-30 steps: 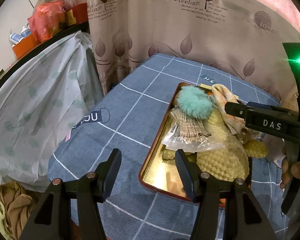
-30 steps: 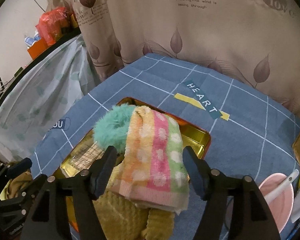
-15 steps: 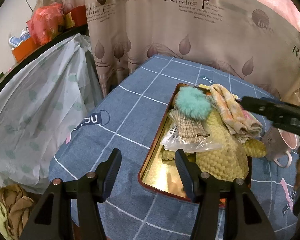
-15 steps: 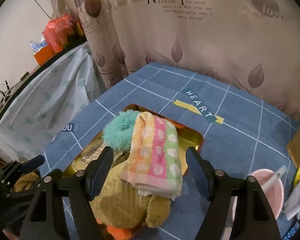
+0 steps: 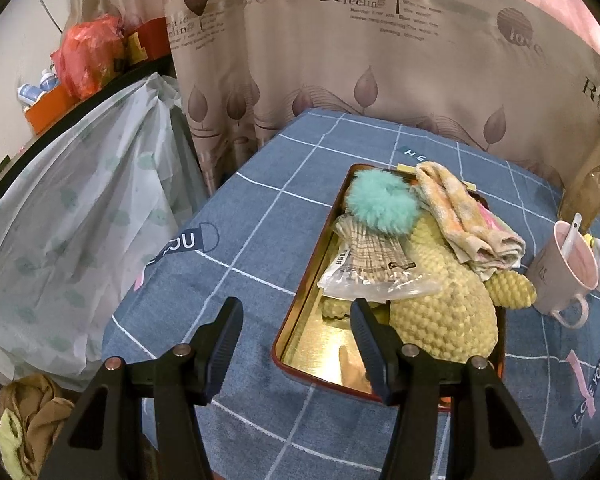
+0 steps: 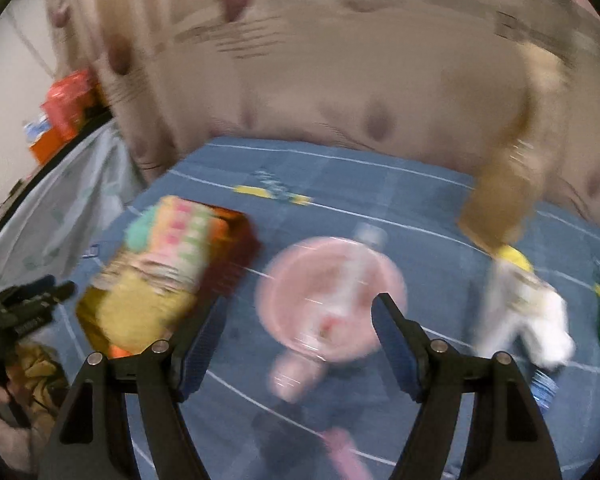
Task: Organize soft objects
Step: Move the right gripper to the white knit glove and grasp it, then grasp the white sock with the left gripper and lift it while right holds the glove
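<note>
The left tongs (image 5: 296, 336) hang released and empty over the near-left corner of the gold tray (image 5: 320, 344) on the blue-checked table (image 5: 236, 240). In the tray lie a teal pompom (image 5: 380, 204), a bagged plaid cloth (image 5: 372, 260), a yellow knit plush (image 5: 444, 312) and a striped towel (image 5: 464, 220) draped on top. Right of the tray stands a pink mug (image 5: 568, 272). The right tongs (image 6: 300, 320), blurred, are spread wide above that mug (image 6: 332, 300), gripping nothing.
</note>
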The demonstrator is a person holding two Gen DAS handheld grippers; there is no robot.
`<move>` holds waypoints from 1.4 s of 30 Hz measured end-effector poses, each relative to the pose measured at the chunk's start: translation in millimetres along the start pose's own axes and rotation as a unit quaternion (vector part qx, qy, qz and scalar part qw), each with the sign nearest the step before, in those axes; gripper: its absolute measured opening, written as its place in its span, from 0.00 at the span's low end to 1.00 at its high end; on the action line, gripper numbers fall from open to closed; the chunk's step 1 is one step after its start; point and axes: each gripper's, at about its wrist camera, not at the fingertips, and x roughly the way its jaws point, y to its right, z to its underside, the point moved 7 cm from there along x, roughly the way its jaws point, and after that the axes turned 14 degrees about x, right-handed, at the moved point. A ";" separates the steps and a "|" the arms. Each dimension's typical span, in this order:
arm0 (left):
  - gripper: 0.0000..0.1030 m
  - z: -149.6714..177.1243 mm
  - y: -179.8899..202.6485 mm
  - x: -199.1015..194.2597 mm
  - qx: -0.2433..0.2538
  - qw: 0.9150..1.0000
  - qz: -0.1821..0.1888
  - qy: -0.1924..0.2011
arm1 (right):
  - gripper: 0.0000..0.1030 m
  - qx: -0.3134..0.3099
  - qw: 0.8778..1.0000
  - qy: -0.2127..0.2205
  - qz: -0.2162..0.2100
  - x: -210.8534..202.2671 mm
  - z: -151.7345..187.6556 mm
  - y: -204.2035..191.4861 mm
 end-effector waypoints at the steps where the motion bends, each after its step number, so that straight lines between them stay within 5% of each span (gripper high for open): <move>1: 0.55 0.1 0.9 0.0 0.002 1.000 -0.002 0.000 | 0.70 0.006 1.000 0.002 0.009 -3.4 1.4 13.0; 16: 0.55 -0.5 12.3 -3.1 0.014 1.000 -0.001 -0.010 | 0.70 0.112 0.983 0.023 0.144 -38.3 13.9 216.1; 28: 0.55 -19.0 78.7 -31.0 0.074 0.996 0.045 0.007 | 0.67 0.107 0.983 0.026 0.149 -19.2 12.7 245.2; 42: 0.55 -45.3 230.6 -55.1 0.202 0.968 0.144 0.024 | 0.54 0.092 0.984 0.005 0.154 17.9 7.3 271.1</move>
